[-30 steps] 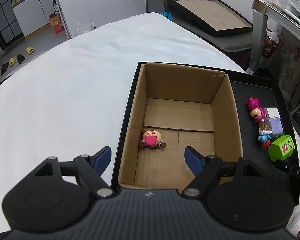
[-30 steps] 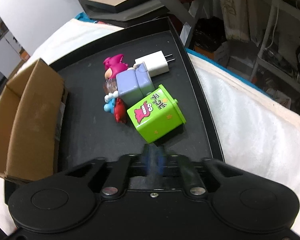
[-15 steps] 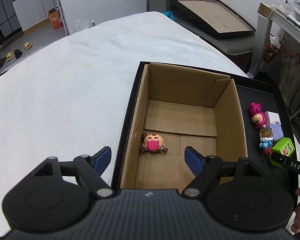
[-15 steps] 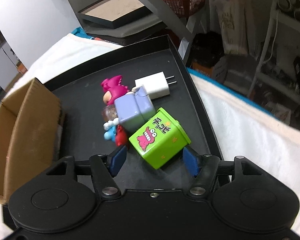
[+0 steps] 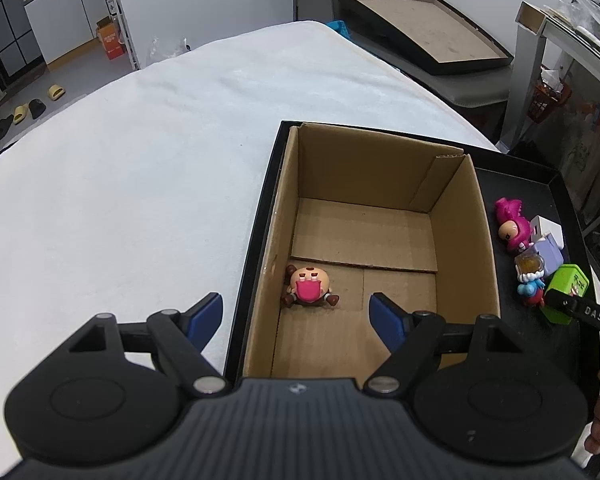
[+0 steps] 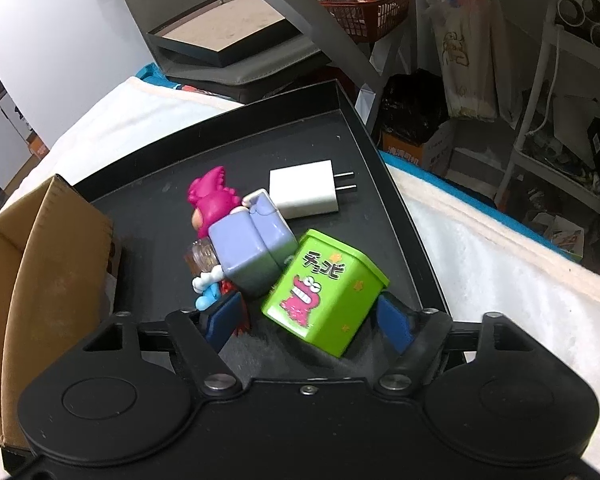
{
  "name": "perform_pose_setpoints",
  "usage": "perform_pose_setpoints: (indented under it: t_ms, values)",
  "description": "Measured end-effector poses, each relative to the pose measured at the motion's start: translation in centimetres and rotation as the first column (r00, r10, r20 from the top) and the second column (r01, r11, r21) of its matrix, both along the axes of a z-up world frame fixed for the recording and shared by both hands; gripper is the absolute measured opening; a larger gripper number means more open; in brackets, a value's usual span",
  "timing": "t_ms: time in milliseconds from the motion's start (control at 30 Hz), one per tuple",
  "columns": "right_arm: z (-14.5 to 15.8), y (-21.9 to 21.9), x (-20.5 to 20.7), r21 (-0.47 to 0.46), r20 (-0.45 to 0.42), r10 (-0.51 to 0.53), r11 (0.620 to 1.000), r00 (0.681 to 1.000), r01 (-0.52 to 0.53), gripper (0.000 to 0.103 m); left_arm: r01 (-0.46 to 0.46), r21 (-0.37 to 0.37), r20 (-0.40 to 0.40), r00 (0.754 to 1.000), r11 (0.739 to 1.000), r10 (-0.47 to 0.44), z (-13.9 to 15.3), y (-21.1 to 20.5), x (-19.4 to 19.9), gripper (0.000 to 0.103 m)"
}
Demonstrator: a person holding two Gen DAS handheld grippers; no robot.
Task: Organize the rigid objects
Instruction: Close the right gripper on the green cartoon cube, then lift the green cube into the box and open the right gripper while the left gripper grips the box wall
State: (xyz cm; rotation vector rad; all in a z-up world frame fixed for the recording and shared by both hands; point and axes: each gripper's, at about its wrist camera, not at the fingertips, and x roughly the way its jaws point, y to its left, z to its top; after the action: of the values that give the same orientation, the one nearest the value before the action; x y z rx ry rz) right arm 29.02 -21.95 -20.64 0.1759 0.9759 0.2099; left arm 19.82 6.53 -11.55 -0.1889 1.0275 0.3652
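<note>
A cardboard box (image 5: 464,216) stands in a black tray (image 6: 384,168); it also shows in the right wrist view (image 6: 40,264). Inside it lies a round brown figure with a pink mouth (image 5: 309,286). My left gripper (image 5: 296,314) is open and empty above the box's near end. On the tray lie a green cartoon box (image 6: 324,290), a lilac block (image 6: 248,252), a pink figure (image 6: 210,198), a white charger (image 6: 304,190) and a small blue-and-red figure (image 6: 206,286). My right gripper (image 6: 308,320) is open, its fingers on either side of the green box (image 5: 566,292).
The tray sits on a white cloth-covered table (image 5: 140,184). Another black tray (image 6: 220,36) rests on a grey seat beyond the table. Shelves, bags and a red basket (image 6: 364,4) crowd the right side.
My right gripper opened from shut and moved forward so its fingers flank the green box. My left gripper stayed open and shifted only slightly above the box.
</note>
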Motion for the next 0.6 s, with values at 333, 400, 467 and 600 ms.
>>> perform_pose_setpoints:
  t_ms: [333, 400, 467, 600]
  values:
    - [1.5, 0.0, -1.5, -0.002, 0.015, 0.041, 0.999, 0.999, -0.041, 0.056, -0.004, -0.003, 0.003, 1.0, 1.0, 0.004, 0.1, -0.1, -0.1, 0.079]
    - [1.9, -0.2, -1.9, -0.006, 0.019, 0.044, 0.999, 0.999, -0.044, 0.056, -0.003, -0.005, 0.005, 1.0, 1.0, 0.003, 0.2, 0.0, -0.2, 0.079]
    - [2.3, -0.3, -2.2, -0.005, 0.023, 0.047, 0.999, 0.999, -0.047, 0.056, -0.005, -0.007, 0.01, 1.0, 1.0, 0.005, 0.2, 0.1, -0.3, 0.079]
    - [3.6, -0.4, -2.9, 0.002, 0.044, 0.058, 0.998, 0.997, -0.058, 0.056, -0.016, -0.023, 0.019, 1.0, 1.0, 0.017, 0.1, 0.6, -0.6, 0.079]
